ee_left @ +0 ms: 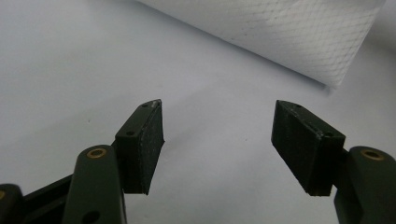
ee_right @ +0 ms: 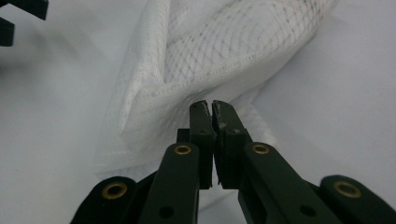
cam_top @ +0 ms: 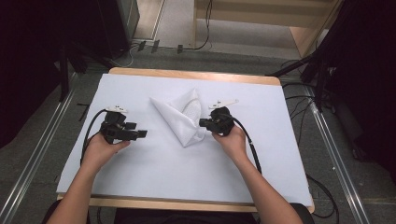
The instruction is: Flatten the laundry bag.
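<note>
Left tool (cam_top: pixel 141 134): jaws spread wide, nothing between them, held low over the bare white surface (cam_top: pixel 154 172), off to the left of the mesh cloth (cam_top: pixel 183 114) and not touching it.
Right tool (ee_right: pixel 212 104): jaws pressed together right at the cloth's lower right edge (looks like a bit of fabric is pinched in there, but I honestly can't tell for sure).
Cloth: white netted fabric, folded into a rough triangle, lying mid-surface between the two tools.
Hard to see: the folds hide how many layers it has; left tool's view cuts the cloth off at the top.
Count: two tools, two hands, one cloth.
</note>
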The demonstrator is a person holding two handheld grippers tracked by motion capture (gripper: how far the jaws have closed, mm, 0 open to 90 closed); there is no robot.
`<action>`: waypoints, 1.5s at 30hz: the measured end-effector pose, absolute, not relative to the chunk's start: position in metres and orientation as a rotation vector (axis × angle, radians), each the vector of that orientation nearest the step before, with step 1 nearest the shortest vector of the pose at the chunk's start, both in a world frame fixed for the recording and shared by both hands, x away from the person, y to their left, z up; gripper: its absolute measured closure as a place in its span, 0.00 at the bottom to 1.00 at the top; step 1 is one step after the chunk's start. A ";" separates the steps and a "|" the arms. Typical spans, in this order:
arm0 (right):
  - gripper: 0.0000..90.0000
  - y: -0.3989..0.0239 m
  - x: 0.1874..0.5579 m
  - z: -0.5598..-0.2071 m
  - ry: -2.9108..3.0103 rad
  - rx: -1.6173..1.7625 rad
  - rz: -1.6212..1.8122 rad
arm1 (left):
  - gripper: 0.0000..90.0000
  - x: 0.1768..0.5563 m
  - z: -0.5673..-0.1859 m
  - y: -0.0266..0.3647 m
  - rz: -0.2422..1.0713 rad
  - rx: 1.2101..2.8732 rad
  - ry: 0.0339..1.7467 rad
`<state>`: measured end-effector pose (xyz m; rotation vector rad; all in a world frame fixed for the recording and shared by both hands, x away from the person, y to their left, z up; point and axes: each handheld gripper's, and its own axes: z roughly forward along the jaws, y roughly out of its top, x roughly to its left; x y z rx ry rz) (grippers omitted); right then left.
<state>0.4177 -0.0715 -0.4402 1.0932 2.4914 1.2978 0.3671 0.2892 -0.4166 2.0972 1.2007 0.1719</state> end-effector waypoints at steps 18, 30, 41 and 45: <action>0.99 -0.033 0.403 -0.429 2.555 0.945 1.364 | 0.39 0.359 -0.415 0.309 0.190 2.065 1.260; 0.99 -0.005 0.389 -0.434 2.637 0.852 1.350 | 0.39 0.356 -0.413 0.320 0.208 2.035 1.293; 0.99 -0.001 0.386 -0.436 2.667 0.826 1.324 | 0.39 0.355 -0.410 0.336 0.224 1.996 1.327; 0.97 -0.010 0.392 -0.434 2.648 0.860 1.317 | 0.39 0.355 -0.410 0.335 0.229 1.999 1.326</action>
